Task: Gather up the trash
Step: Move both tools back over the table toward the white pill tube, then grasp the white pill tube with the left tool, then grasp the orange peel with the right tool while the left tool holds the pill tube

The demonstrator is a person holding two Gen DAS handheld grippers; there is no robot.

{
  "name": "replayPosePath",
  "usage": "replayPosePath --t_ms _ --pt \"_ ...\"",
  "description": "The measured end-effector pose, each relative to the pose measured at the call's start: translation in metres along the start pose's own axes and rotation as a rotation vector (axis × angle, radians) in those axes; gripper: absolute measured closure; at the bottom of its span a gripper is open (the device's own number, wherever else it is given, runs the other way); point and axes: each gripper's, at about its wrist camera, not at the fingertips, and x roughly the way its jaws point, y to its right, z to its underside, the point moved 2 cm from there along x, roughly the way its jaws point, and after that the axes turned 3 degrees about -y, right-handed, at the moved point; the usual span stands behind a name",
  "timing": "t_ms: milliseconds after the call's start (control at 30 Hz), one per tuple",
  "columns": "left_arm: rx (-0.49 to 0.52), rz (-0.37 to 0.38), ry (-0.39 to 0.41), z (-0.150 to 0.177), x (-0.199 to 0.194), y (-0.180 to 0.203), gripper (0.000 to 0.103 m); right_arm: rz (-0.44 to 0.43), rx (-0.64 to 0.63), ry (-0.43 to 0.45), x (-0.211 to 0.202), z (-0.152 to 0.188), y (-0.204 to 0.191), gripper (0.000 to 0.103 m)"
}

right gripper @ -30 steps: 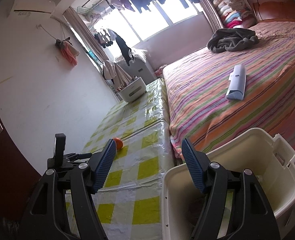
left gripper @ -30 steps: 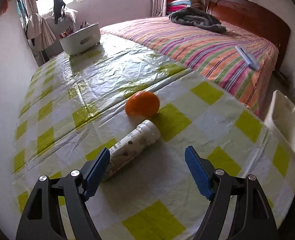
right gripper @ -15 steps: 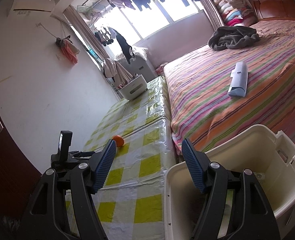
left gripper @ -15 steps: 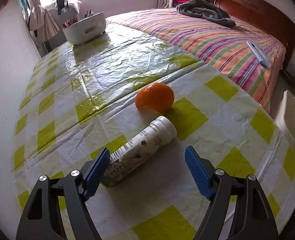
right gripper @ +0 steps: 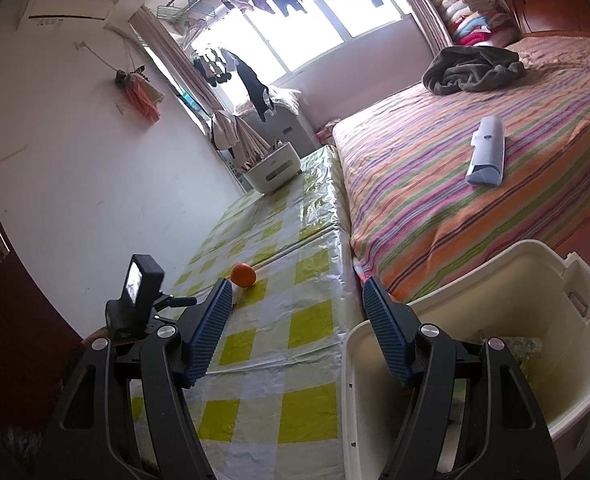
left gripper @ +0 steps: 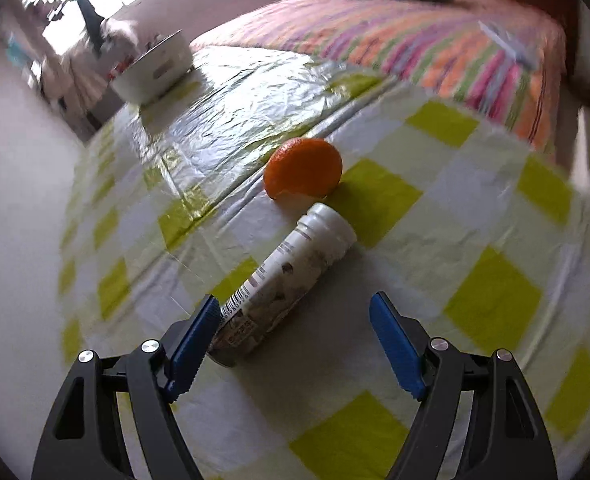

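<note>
While the left hand-held gripper [left gripper: 295, 338] hangs with its jaws wide and empty, the white plastic bottle [left gripper: 281, 280] lies on the checked surface [left gripper: 491, 304] at frame centre, its base just beside the left fingertip [left gripper: 207, 312], its neck near the orange peel [left gripper: 303, 170].

Yellow-white checked tablecloth [left gripper: 491, 304], orange peel [left gripper: 303, 172], striped bedspread [right gripper: 455, 200]
</note>
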Motion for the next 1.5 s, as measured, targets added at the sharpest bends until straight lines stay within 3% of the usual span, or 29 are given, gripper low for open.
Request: replayPosePath --t_ms 233,333,400,433,533,667,800,900,1100,1400,1500 --pt "0.029 0.072 -0.029 -0.01 0.011 -0.02 0.028 -0.034 0.039 -0.015 0.003 0.004 0.002 0.035" --pt "0.016 0.154 -0.045 -0.012 0.015 -0.025 0.039 -0.052 0.043 -0.02 0.004 0.003 -0.002 0.035" --pt "-0.009 0.202 -0.049 -0.014 0.017 -0.03 0.052 -0.061 0.04 -0.021 0.004 0.002 -0.005 0.035" --pt "-0.038 0.243 -0.057 -0.015 0.019 -0.033 0.064 -0.066 0.038 -0.022 0.003 0.002 -0.007 0.035" --pt "-0.095 0.299 -0.077 -0.019 0.024 -0.039 0.066 -0.075 0.036 -0.024 0.002 0.001 -0.009 0.035" --pt "-0.115 0.27 -0.062 -0.017 0.021 -0.035 0.069 -0.085 0.044 -0.025 0.002 0.002 -0.009 0.035" --pt "-0.178 0.227 -0.024 -0.01 0.016 -0.032 0.072 -0.091 0.047 -0.03 0.005 0.003 -0.011 0.035" --pt "-0.293 0.203 0.009 -0.002 0.013 -0.035 0.073 -0.089 0.031 -0.059 0.019 -0.005 -0.017 0.035" --pt "-0.517 0.266 0.119 0.02 -0.012 -0.043 0.075 -0.078 -0.126 -0.102 0.061 -0.035 -0.05 0.035" --pt "-0.745 0.387 0.336 0.049 -0.065 -0.041 0.075 -0.029 -0.356 -0.212 0.159 -0.045 -0.102 0.035" --pt "-0.757 0.373 0.377 0.055 -0.075 -0.04 0.075 -0.006 -0.405 -0.283 0.199 -0.04 -0.113 0.034"
